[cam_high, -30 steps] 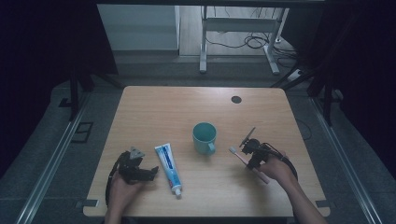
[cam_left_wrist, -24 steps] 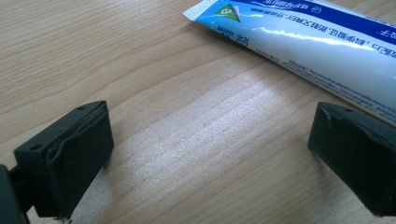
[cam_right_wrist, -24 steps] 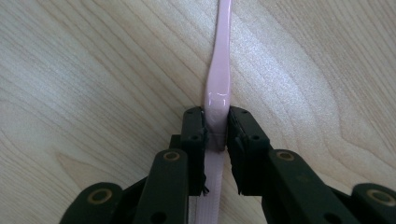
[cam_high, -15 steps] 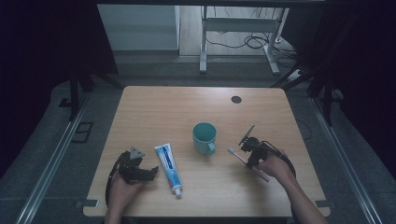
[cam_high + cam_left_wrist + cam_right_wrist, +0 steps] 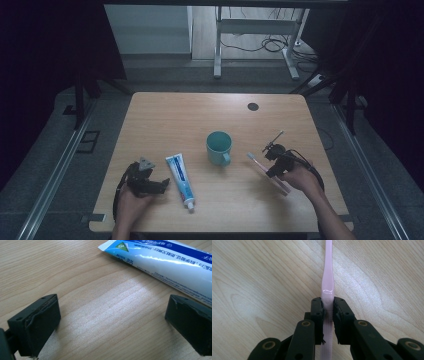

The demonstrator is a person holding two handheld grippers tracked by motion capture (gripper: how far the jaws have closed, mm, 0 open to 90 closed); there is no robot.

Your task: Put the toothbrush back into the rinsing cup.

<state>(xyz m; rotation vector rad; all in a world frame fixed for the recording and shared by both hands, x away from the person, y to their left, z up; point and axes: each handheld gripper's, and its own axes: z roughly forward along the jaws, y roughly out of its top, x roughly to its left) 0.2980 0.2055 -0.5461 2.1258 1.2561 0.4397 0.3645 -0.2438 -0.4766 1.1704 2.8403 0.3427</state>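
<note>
I have the wooden table in front of me, pale grain running across it, with a small dark round cap set into its far right part. Near the middle stands a teal mug, upright, its handle turned toward my side. Left of the mug lies a white and blue toothpaste tube, flat on the wood, its cap end pointing toward the near edge. My left gripper rests low on the table just beside that tube, its jaws spread wide with nothing between them; in the left gripper view the tube's flat crimped end lies ahead and to the right, apart from both pads. My right gripper sits to the right of the mug, and its jaws are clamped on a pink toothbrush, squeezing the handle from both sides. The toothbrush lies at a slant low over the wood, head end toward the mug.
</note>
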